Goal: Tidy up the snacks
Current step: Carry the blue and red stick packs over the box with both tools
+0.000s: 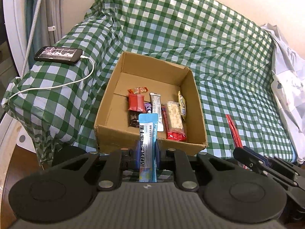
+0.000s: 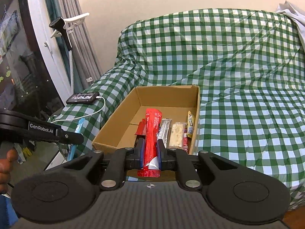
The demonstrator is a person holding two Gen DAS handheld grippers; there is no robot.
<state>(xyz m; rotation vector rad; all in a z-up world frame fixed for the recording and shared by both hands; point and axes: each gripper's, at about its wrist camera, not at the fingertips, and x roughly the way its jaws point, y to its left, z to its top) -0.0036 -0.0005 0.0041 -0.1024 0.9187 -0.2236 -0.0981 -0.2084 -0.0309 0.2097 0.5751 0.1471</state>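
My left gripper (image 1: 146, 152) is clamped on a long light-blue foil snack sachet (image 1: 147, 133), held upright just before the open brown cardboard box (image 1: 106, 114). My right gripper (image 2: 150, 152) pinches a long red snack pouch (image 2: 152, 131) beside that box, which sits on green-and-white checked cloth (image 2: 238, 76) with several wrapped snacks inside.

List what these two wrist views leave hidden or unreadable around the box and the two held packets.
- Left wrist view: the blue packet hides part of the dark wrapper in the cardboard box.
- Left wrist view: the phone screen is too small to read.
- Right wrist view: the red packet covers the snacks behind it.
- Right wrist view: the left gripper hides most of the blue packet; only ends show.
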